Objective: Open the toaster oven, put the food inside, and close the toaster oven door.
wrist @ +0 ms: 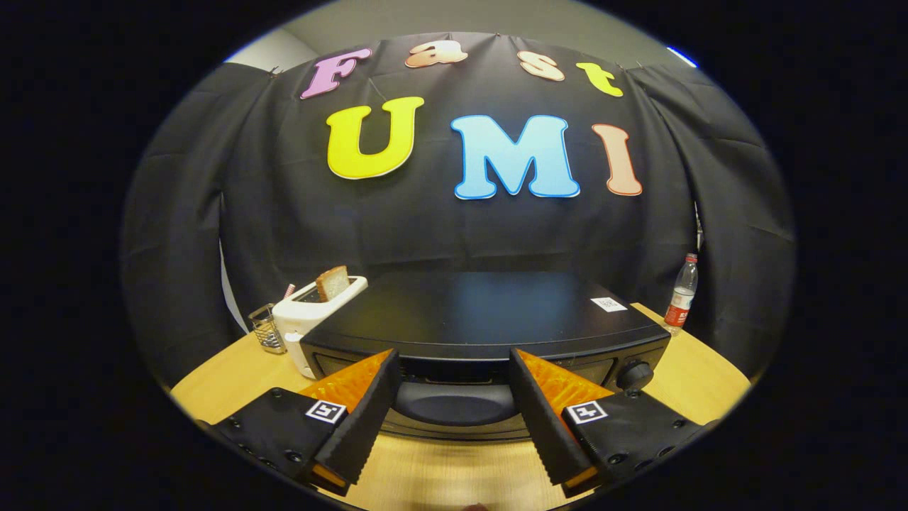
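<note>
The gripper [454, 365] had its 2 fingers spread apart, empty. The black toaster oven [489, 319] sat at 12 o'clock just ahead on the wooden worktop [440, 475], door shut.

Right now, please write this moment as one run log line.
gripper: open, at toaster oven handle | toaster oven door: closed

Black toaster oven [489, 312] on wooden table [699, 369], door closed, handle [454, 406] across front, knob [636, 375] at one end. Gripper [454, 372] held just in front, fingers spread wide apart either side of handle, touching nothing. White toaster [316, 319] beside oven, bread slice [332, 282] upright in slot. Wire basket [268, 328] next to toaster. Plastic bottle [682, 294] standing beyond oven's far corner.
</note>
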The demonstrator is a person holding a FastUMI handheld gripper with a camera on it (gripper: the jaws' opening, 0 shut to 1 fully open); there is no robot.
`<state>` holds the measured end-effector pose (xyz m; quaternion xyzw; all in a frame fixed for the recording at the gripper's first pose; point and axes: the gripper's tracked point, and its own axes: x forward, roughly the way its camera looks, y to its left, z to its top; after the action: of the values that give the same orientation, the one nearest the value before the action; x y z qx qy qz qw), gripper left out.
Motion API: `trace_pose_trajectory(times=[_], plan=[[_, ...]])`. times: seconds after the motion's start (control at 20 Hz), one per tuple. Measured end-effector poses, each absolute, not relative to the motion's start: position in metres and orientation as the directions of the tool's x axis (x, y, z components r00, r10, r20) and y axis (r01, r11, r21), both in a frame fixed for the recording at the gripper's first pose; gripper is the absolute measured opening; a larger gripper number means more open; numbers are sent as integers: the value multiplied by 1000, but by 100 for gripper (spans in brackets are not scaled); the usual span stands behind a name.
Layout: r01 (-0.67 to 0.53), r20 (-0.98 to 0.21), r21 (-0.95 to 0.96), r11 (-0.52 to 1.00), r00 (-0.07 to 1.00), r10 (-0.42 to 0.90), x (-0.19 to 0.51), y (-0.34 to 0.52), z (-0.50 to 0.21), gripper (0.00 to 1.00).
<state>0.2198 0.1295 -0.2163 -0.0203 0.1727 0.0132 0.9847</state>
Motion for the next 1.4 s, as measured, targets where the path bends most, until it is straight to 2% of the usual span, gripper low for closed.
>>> trace_pose_trajectory(times=[0.3,1.0,1.4], plan=[[-32,-334,-41,999,942,17,214,129,-219,97],[-34,-341,-72,997,940,8,146,130,-239,97],[-35,-404,-72,997,915,3,107,128,-269,97]])
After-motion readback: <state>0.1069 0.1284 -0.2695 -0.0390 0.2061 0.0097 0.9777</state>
